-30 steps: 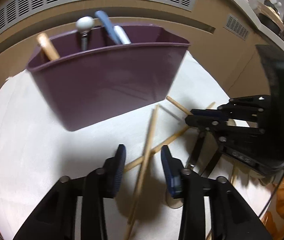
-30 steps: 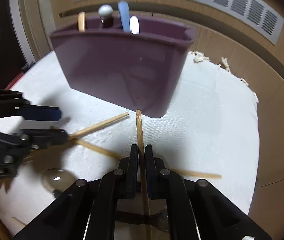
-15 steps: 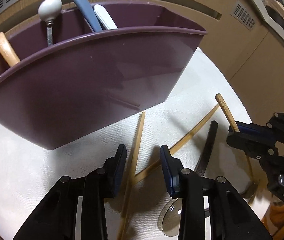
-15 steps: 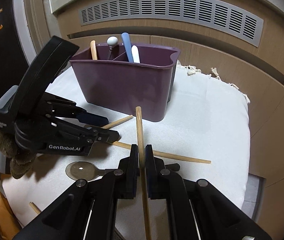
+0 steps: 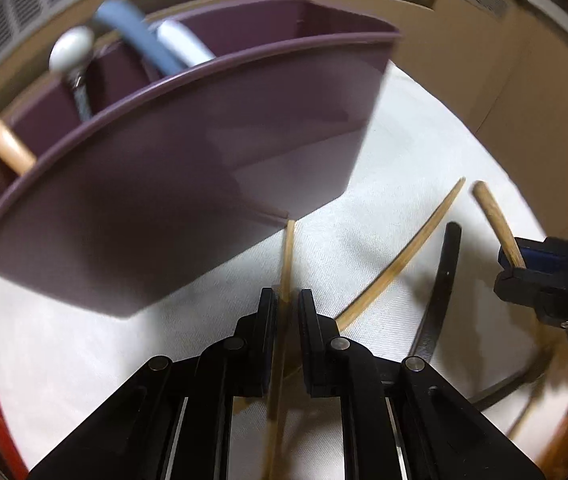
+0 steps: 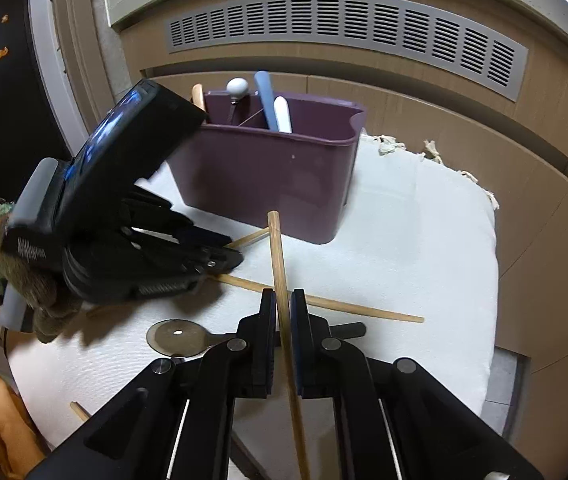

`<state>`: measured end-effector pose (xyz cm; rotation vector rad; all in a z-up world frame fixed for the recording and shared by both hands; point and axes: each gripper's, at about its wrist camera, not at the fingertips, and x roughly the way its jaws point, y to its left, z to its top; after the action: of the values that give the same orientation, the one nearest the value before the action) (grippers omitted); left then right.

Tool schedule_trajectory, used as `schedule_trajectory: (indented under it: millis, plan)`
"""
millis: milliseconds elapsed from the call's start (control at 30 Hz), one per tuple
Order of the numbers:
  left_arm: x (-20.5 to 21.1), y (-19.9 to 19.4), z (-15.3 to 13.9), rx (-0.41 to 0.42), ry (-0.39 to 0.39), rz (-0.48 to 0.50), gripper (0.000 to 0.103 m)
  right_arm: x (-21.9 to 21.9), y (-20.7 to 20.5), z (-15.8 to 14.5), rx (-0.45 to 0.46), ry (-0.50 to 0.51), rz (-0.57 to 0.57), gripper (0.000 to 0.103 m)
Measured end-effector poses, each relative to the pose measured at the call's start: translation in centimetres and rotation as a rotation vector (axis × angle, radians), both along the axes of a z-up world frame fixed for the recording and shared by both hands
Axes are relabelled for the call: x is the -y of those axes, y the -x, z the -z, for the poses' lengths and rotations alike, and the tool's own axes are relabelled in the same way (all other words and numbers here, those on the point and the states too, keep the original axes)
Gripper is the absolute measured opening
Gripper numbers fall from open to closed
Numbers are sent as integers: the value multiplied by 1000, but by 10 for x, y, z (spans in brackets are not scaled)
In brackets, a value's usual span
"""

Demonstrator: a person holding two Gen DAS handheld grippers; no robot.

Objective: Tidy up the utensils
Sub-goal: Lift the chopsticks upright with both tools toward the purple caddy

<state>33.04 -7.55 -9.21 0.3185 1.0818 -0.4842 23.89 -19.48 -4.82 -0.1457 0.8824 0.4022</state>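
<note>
A purple divided utensil holder [image 6: 268,176] stands on the white cloth; it fills the upper left of the left wrist view [image 5: 164,200], with several handles sticking up from it. My left gripper [image 5: 287,304] is shut on a thin wooden chopstick [image 5: 287,256] lying on the cloth; its tip points at the holder's base. My right gripper [image 6: 283,304] is shut on another wooden chopstick [image 6: 277,256] and holds it above the cloth. It shows at the right of the left wrist view [image 5: 524,264]. The left gripper appears in the right wrist view [image 6: 220,260].
A third chopstick [image 6: 324,302] and a black-handled spoon [image 6: 180,336] lie on the cloth [image 6: 424,264]. In the left wrist view they are the chopstick [image 5: 404,260] and the spoon's handle [image 5: 440,288]. A wooden cabinet with a vent grille [image 6: 344,36] stands behind.
My left gripper has closed on the chopstick that lay between its open fingers. My right gripper has lifted back further with its chopstick.
</note>
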Motion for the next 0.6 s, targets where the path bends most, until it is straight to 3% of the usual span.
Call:
schedule_trajectory:
  millis: [133, 233, 367, 600]
  plan:
    - [-7, 19, -4, 63, 12, -42, 5, -6, 10, -7, 7, -8, 0, 8]
    - [-24, 53, -20, 126, 104, -88, 5, -10, 28, -20, 43, -9, -9, 8]
    - [-47, 105, -54, 261, 201, -160, 5, -12, 47, -35, 79, -8, -21, 8]
    - [-75, 167, -116, 403, 342, -212, 5, -14, 84, -60, 140, -47, -21, 7]
